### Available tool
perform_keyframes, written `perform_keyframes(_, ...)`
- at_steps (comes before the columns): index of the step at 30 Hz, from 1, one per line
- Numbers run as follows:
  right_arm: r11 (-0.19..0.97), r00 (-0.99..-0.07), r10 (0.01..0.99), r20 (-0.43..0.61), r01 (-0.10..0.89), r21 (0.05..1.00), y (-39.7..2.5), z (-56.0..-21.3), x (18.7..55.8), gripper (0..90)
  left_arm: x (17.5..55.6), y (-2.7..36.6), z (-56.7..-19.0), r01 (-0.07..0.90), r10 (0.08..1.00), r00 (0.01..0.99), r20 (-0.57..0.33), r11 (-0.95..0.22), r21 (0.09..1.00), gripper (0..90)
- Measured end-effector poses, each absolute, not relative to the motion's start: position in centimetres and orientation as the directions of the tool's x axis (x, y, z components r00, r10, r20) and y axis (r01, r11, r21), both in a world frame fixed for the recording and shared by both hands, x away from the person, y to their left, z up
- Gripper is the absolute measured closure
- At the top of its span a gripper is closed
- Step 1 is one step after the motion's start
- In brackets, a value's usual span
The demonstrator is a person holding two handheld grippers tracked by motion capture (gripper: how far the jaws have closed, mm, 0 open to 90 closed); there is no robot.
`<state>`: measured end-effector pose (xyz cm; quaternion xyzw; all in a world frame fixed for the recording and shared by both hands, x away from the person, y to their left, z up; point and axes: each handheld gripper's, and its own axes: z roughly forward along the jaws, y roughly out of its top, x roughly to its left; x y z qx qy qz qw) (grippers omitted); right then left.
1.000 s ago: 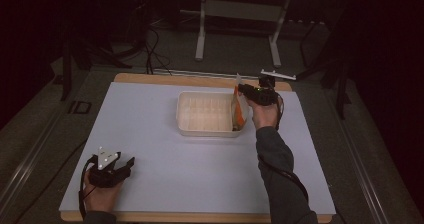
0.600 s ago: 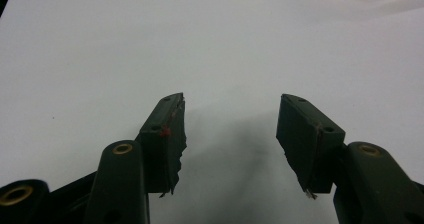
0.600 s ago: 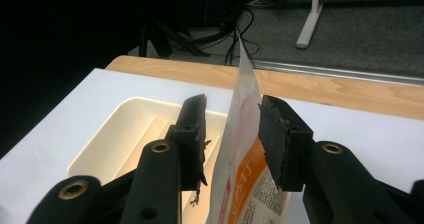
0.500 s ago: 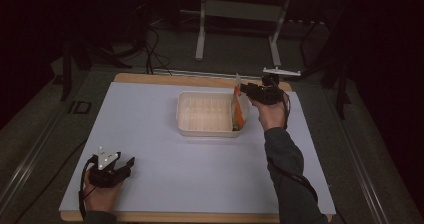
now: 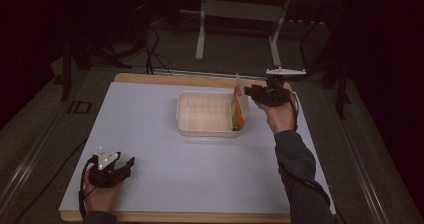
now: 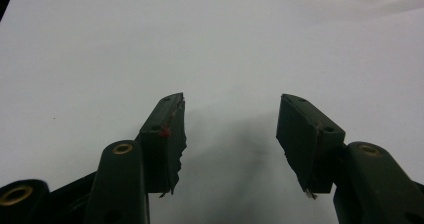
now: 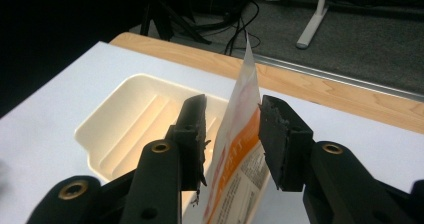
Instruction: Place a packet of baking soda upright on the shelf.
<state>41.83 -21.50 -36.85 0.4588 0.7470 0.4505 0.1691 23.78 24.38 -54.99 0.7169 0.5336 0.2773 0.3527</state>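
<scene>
A white and orange packet (image 5: 240, 106) stands on edge at the right end of a cream plastic tray (image 5: 205, 132), leaning by its right wall. My right gripper (image 5: 248, 90) hovers at the packet's top. In the right gripper view the packet (image 7: 240, 149) rises between the parted jaws of the right gripper (image 7: 232, 109); there is a gap on its left side, and the tray (image 7: 115, 114) lies behind it. My left gripper (image 5: 127, 163) rests near the table's front left corner, and in its own view the left gripper (image 6: 230, 134) is open over bare white table.
The white tabletop (image 5: 150, 114) has a wooden edge (image 5: 150, 78) at the back. Behind the table stand a metal frame's legs (image 5: 200, 39) and cables (image 5: 150, 44) on a dark floor. The inside of the tray (image 5: 205, 111) is ribbed and bare left of the packet.
My right hand has shifted slightly at the packet's top, and the packet still stands in the tray's right end. The left gripper has not moved.
</scene>
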Motion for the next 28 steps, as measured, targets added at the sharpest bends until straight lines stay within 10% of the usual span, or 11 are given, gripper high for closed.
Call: perform_keyframes(28,0.295,-0.588,0.807,0.056,0.485,0.823,-24.7,-39.3,34.5,72.6,23.8,24.4,-55.0,0.569,0.963,0.270,0.020,-0.176,0.803,44.9)
